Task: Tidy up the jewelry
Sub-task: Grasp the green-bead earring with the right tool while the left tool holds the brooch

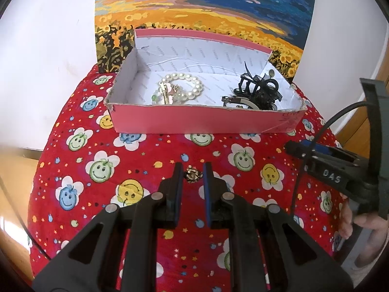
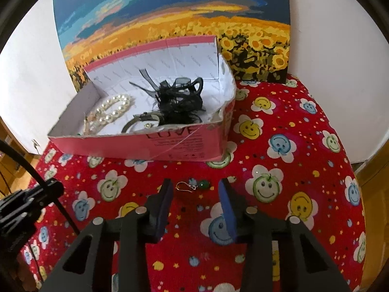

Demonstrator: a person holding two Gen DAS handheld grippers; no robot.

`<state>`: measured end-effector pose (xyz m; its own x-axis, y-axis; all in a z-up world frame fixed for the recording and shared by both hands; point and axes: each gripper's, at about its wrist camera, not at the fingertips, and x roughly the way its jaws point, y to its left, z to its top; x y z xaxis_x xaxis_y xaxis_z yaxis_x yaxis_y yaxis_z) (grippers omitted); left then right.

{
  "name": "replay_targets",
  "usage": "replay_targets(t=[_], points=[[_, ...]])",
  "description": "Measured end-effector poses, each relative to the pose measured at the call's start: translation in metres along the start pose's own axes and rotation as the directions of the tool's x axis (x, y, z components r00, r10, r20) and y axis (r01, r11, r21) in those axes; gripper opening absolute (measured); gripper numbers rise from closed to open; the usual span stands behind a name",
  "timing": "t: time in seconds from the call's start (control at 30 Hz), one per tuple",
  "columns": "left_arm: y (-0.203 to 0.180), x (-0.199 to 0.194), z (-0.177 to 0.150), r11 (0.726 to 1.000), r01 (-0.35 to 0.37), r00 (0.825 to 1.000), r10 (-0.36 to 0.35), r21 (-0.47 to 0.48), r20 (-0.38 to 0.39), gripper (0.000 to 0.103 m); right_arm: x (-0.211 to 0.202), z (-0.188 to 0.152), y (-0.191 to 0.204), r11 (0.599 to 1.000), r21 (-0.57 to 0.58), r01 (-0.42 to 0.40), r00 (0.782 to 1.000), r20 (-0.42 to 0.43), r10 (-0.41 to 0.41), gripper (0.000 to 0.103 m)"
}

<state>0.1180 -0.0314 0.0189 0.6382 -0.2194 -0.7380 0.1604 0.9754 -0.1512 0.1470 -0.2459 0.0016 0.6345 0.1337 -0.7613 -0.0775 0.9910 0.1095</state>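
While the pink box [image 1: 206,118] serves as the reference landmark, the left wrist view shows the left gripper [image 1: 192,170] in front of the box's near wall, fingers apart and straddling a small dark metallic trinket [image 1: 193,174] that lies on the red smiley cloth [image 1: 97,170]; no contact is evident. Inside the box lie a pearl bracelet [image 1: 192,85] toward its left end and a black ribbon hair clip [image 1: 260,87] toward its right end. From the right wrist view, the right gripper [image 2: 195,187] is likewise in front of the box, fingers spread wide around a green-bead earring [image 2: 193,185], not touching it. Judged step: pre-grasp on both loose items. The next move likely calls for closing on each piece, lifting clear of the near wall, and releasing inside the box.
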Motion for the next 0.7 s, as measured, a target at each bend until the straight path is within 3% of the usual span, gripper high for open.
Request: replay_targets(t=[0.17,0.33,0.7], points=[[0.003,0.0,0.001,1.0,0.004,1.0,-0.004,-0.007,0.002,0.008,0.005,-0.001,0.008,0.999,-0.033,0.016,1.0,0.008,-0.016,0.037],[0.003,0.001,0.001,1.0,0.004,1.0,-0.004,-0.01,-0.001,0.008,0.007,-0.001,0.009,0.999,-0.041,0.012,1.0,0.011,-0.012,0.016],[0.001,-0.004,0.003,1.0,-0.001,1.0,0.001,0.0,0.009,0.008,-0.003,-0.002,0.005,0.999,-0.008,-0.049,0.999,0.01,0.049,0.015]])
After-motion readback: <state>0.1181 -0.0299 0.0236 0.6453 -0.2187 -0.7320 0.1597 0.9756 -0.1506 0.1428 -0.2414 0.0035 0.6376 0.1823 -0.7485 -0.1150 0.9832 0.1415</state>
